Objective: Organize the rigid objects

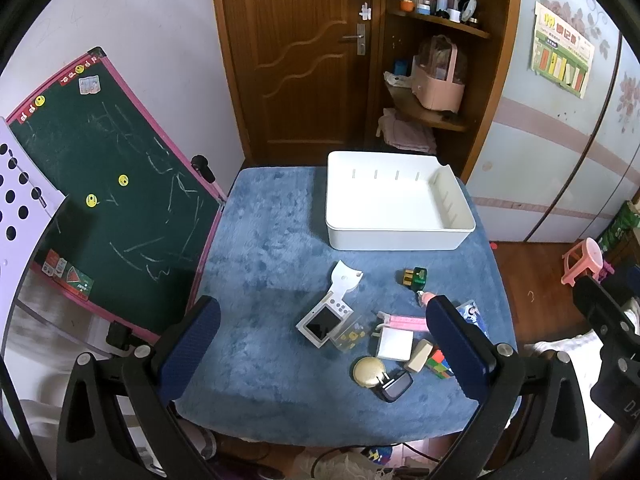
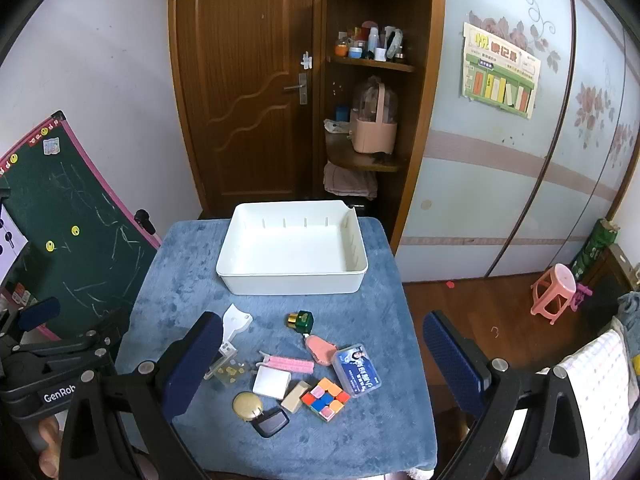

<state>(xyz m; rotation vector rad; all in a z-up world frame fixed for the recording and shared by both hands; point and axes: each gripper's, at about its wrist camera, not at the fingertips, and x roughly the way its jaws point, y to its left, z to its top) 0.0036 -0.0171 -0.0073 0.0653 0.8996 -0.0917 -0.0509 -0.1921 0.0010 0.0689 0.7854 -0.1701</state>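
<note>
- Left tool and right tool both hold nothing, fingers wide apart.
- Small objects lie at lower centre on the counter; the white bin above stands empty.
- They seem light and stiff; better grip the flat sides.

White tray on mottled blue desk; multicoloured checkered cube, pink comb, gold compact, green bottle.

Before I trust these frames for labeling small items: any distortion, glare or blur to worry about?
Left wrist view: strong fisheye bending at the edges, black corners; white tray bright, details visible; small items sharp. Right wrist view: same bending of the wardrobe; cube crisp.
</note>
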